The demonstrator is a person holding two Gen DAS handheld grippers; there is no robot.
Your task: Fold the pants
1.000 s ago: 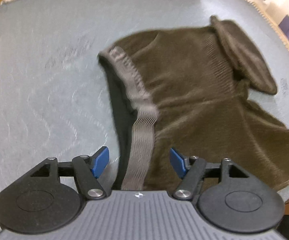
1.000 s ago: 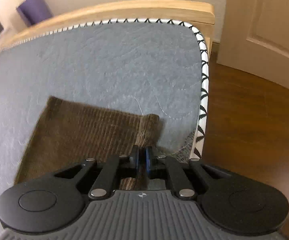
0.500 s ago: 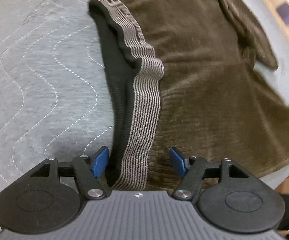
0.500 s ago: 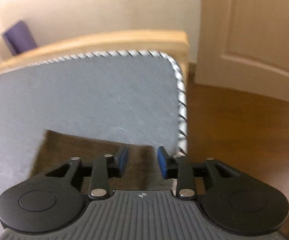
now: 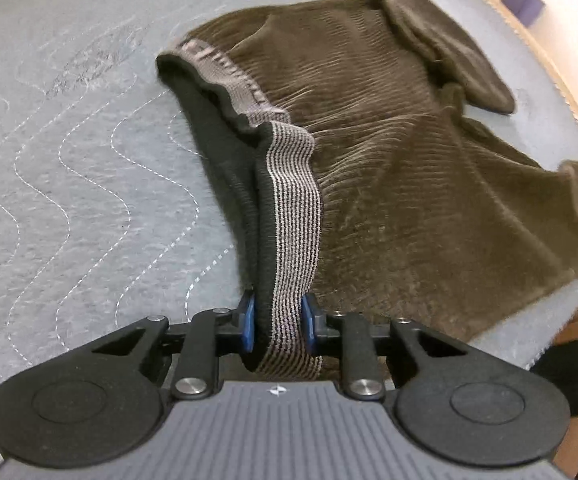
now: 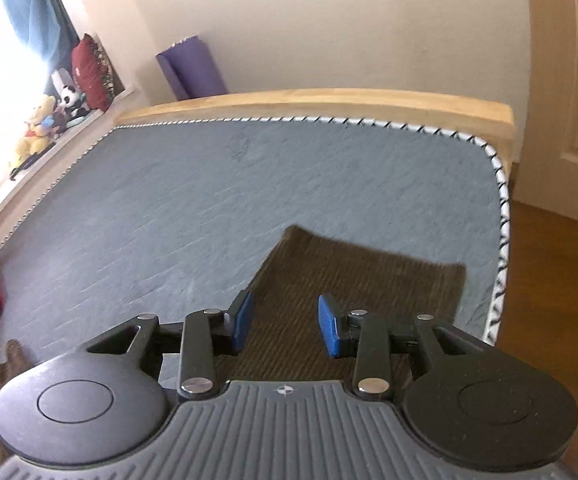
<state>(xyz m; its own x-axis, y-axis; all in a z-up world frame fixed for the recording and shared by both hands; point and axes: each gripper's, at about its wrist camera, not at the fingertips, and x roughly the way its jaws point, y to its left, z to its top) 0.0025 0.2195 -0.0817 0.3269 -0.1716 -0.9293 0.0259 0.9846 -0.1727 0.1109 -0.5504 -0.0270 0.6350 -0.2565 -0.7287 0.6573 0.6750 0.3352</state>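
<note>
Here the brown pants (image 5: 429, 184) lie spread on the grey quilted mattress (image 5: 81, 184), filling the centre and right of the left wrist view. Their striped waistband (image 5: 293, 216) runs from the middle of the frame down to the bottom centre, where it passes between the blue pads (image 5: 248, 322) of the left gripper (image 5: 277, 322). Its jaws have just been closing and now pinch the band from both sides.

In the right wrist view, one pant leg (image 6: 353, 280) lies flat at lower centre, near the mattress's zigzag-trimmed edge (image 6: 503, 240) on the right. The right gripper (image 6: 285, 326) hangs above it with its jaws partly apart and nothing between them; the opening it has just made leaves the blue pads (image 6: 327, 326) clear of the cloth.

A wooden bed frame (image 6: 329, 100) crosses the upper middle, a purple roll (image 6: 193, 66) stands behind it, and soft toys (image 6: 45, 120) sit at upper left.
</note>
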